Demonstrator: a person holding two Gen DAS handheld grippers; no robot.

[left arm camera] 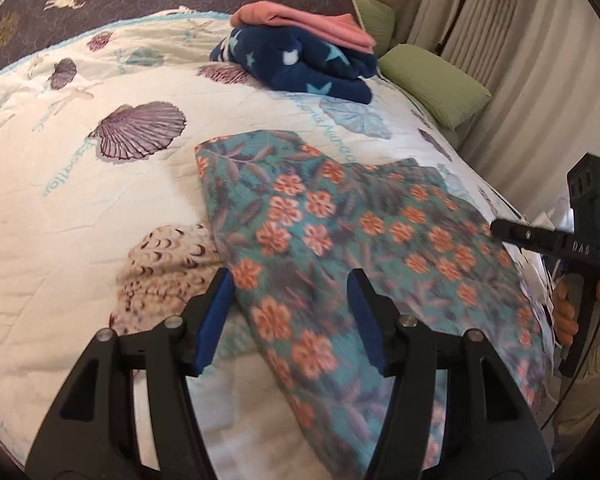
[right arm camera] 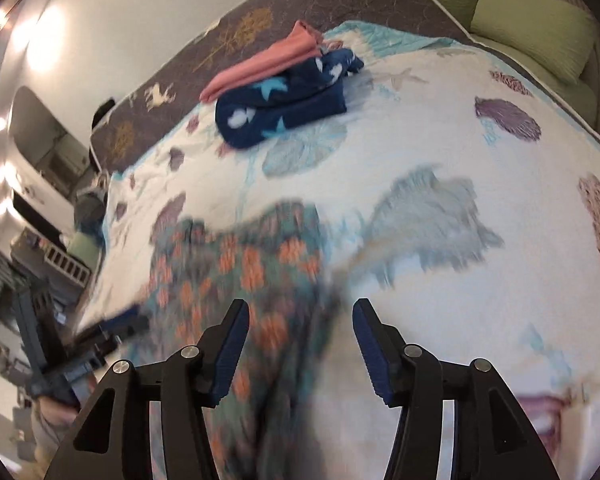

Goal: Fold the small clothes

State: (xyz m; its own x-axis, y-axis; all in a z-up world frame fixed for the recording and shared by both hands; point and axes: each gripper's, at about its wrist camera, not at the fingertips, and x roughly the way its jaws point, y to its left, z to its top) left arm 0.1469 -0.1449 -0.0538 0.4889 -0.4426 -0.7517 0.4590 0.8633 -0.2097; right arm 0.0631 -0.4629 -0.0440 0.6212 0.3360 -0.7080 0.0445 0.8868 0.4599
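The left tool (left arm camera: 292,280) has its two blue-padded jaws standing apart, and the floral garment (left arm camera: 340,240) lies below and between them with no pad pressing on it. The right tool (right arm camera: 300,312) is likewise apart over the same garment (right arm camera: 240,280), which in this view is blurred and lies under the left jaw, the right jaw being over the bare quilt (right arm camera: 460,140). On the black body of the right tool (left arm camera: 556,236), seen at the right edge of the left wrist view, white letters read something like "DAS". Light blue script is printed on the quilt (left arm camera: 100,220) beside the shells, but I cannot read it surely. Only the left wrist view shows the fingers of the right hand (left arm camera: 566,312) wrapped around the handle, a small green light on that tool, and the curtains (left arm camera: 520,60). Only the right wrist view shows the room side with wall, lamps and furniture, and the left tool (right arm camera: 112,328) as a dark blur. Both tools point downward at a slant toward the bed. Farther up on the quilt, a pink folded cloth (left arm camera: 300,20) rests on a navy star-patterned fleece (left arm camera: 300,64), near the green pillows (left arm camera: 436,84).
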